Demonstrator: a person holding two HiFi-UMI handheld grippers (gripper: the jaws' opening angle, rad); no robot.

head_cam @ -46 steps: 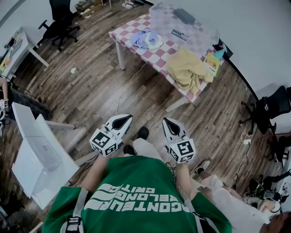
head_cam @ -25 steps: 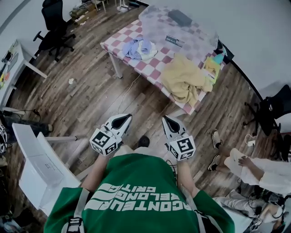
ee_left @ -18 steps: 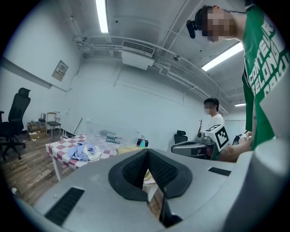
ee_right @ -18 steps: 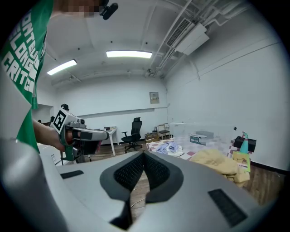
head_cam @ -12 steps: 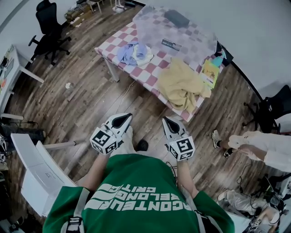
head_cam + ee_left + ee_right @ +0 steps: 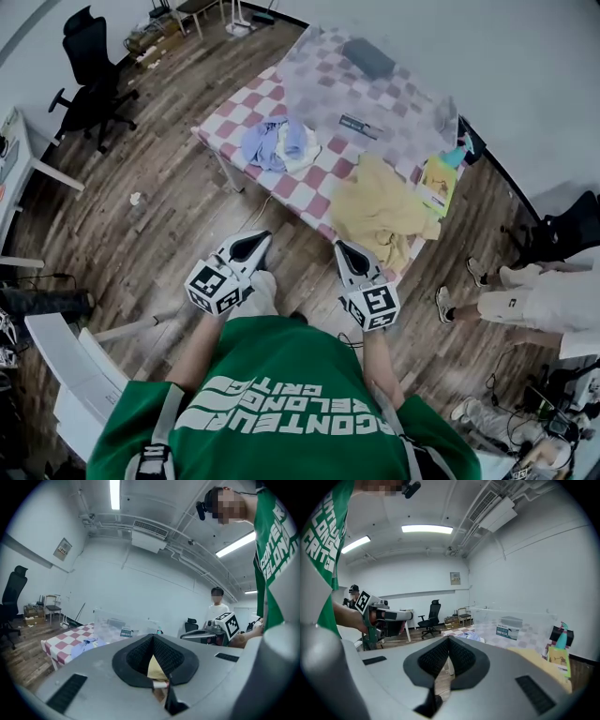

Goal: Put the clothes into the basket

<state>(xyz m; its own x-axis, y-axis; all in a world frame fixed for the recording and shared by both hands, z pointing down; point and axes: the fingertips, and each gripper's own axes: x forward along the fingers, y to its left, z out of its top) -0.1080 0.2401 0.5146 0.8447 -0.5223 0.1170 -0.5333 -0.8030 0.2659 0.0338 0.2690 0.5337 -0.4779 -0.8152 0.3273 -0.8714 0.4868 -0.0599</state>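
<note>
A table with a red-and-white checked cloth (image 6: 246, 101) stands ahead of me. On it sits a clear plastic basket (image 6: 370, 89), also in the left gripper view (image 6: 111, 624) and the right gripper view (image 6: 512, 626). A blue-and-white heap of clothes (image 6: 279, 142) lies at the table's left end. A yellow garment (image 6: 380, 208) drapes over the near edge. My left gripper (image 6: 251, 242) and right gripper (image 6: 344, 249) are both shut and empty, held side by side over the floor short of the table. Their jaws meet in a closed line in the left (image 6: 153, 638) and right (image 6: 448, 640) gripper views.
A yellow-green packet (image 6: 439, 183) lies on the table's right end. A black office chair (image 6: 89, 66) stands far left, another (image 6: 562, 225) at the right wall. White desks (image 6: 70, 375) stand at my left. A person (image 6: 534, 291) sits on the floor at right.
The table and clothes have slid down the head view, closer to me, as I walk toward them. Both grippers stay shut and keep their place ahead of my body.
</note>
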